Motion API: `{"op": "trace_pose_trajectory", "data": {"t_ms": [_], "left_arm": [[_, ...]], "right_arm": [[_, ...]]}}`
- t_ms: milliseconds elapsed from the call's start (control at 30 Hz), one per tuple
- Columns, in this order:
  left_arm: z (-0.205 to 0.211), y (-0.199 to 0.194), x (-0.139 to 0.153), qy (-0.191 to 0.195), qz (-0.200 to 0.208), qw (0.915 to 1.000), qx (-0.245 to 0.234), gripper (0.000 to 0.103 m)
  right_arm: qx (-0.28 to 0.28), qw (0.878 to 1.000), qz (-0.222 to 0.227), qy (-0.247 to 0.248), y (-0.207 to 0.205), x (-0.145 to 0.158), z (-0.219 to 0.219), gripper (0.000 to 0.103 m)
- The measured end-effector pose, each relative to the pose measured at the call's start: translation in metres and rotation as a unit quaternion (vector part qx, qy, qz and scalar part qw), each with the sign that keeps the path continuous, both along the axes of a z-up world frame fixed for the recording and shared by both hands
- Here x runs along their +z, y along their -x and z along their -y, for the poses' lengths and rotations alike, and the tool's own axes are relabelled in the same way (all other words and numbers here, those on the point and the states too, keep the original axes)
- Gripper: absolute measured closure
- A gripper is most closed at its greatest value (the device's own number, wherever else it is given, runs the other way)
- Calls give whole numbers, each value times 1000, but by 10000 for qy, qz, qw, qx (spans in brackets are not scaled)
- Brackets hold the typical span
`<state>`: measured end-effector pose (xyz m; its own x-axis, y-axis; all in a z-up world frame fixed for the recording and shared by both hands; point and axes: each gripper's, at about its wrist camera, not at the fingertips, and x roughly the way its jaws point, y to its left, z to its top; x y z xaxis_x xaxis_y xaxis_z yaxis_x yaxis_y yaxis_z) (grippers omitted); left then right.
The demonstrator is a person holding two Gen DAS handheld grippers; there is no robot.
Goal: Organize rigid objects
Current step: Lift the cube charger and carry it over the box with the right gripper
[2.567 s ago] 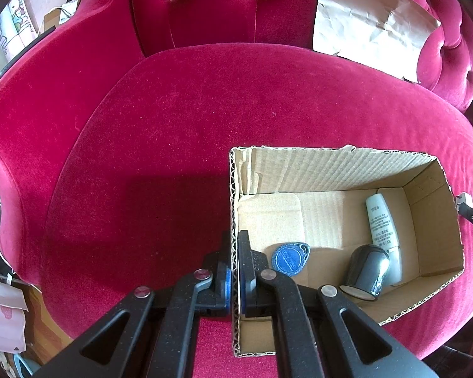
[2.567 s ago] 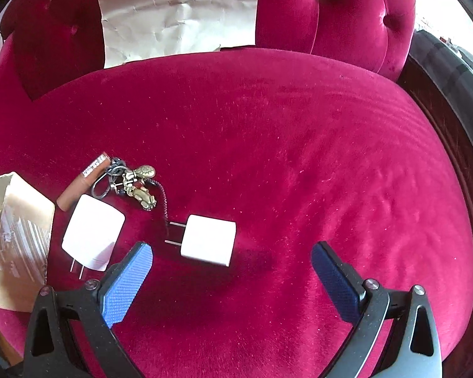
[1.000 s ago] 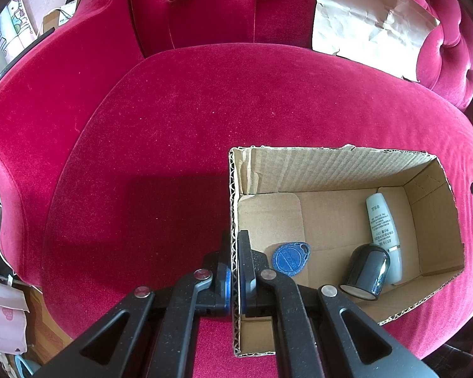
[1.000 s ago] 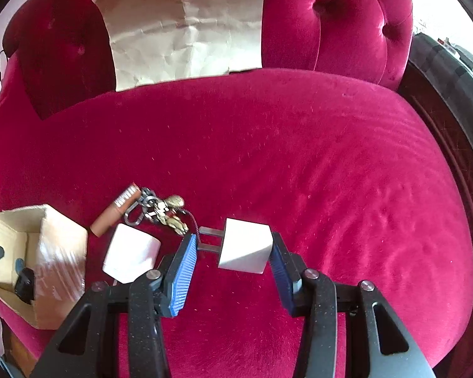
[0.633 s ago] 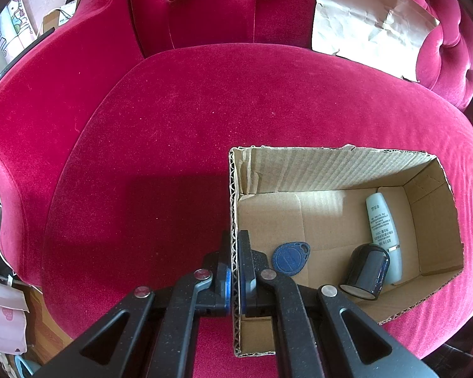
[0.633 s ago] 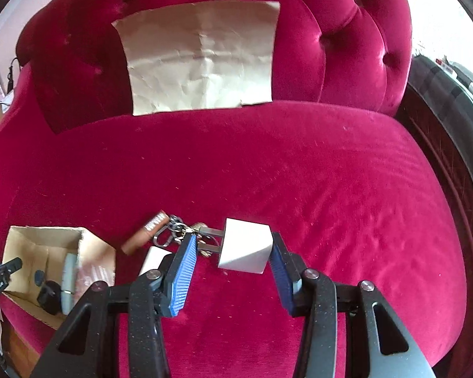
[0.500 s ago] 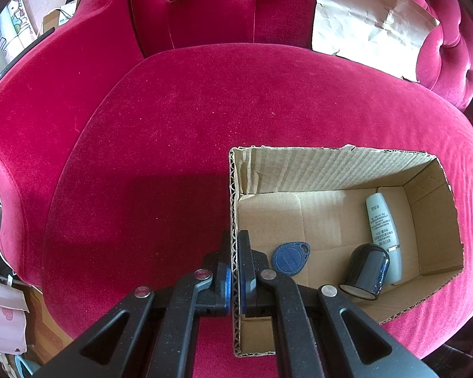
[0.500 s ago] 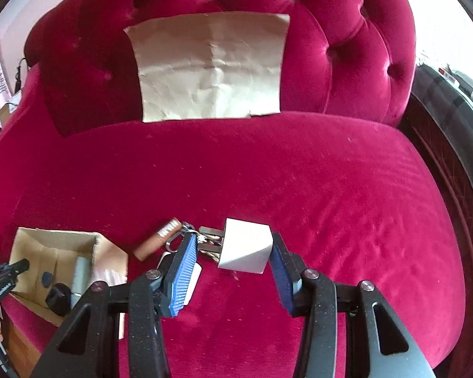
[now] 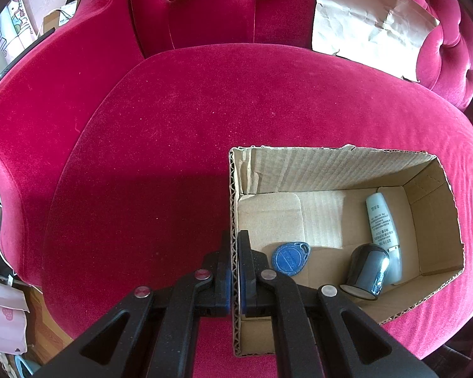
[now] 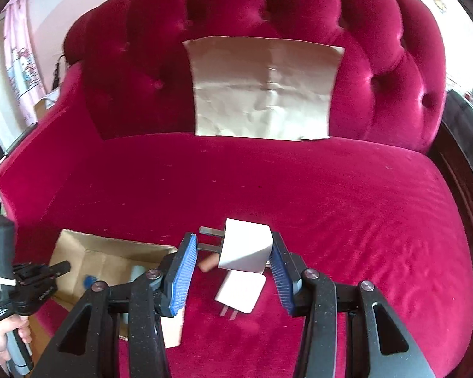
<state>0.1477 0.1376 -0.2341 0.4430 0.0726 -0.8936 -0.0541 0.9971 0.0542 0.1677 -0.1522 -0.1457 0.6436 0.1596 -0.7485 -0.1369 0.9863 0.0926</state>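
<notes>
Clamped in the right gripper (image 10: 233, 266), white charger (image 10: 246, 249) aloft, prongs pointing left toward the cardboard box (image 10: 110, 252) lying low and left, its near wall pinched by the left gripper (image 9: 233, 271), second charger (image 10: 241, 293) on the cushion below.

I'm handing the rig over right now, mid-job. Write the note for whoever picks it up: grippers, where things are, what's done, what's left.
Left gripper: shut on the near wall of the cardboard box, steadying it on the red sofa.
Right gripper: shut on a white charger, prongs pointing left, held above the seat just right of the box.
Done: blue key fob, dark cap and white tube lie in the box.
Left: drop the held charger in the box, then fetch the second white charger and the brown item from the seat. Other items may sit hidden behind the gripper.
</notes>
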Motion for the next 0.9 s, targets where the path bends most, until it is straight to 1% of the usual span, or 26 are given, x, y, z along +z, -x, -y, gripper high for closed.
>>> {"op": "trace_pose_trajectory", "data": {"t_ms": [400,733,900], "left_arm": [[0,0,1,11,2,10000,7,100],[1,-2,1,15,2,10000,3,100],[2,-1,0,16,2,10000,5,100]], "right_arm": [[727,9973,-60,-40,8,-7,-58,54],[1121,9934,-212,-85,13,-18,-90,54],[1274,9911,-375,-105,11,-30,-105,54]]}}
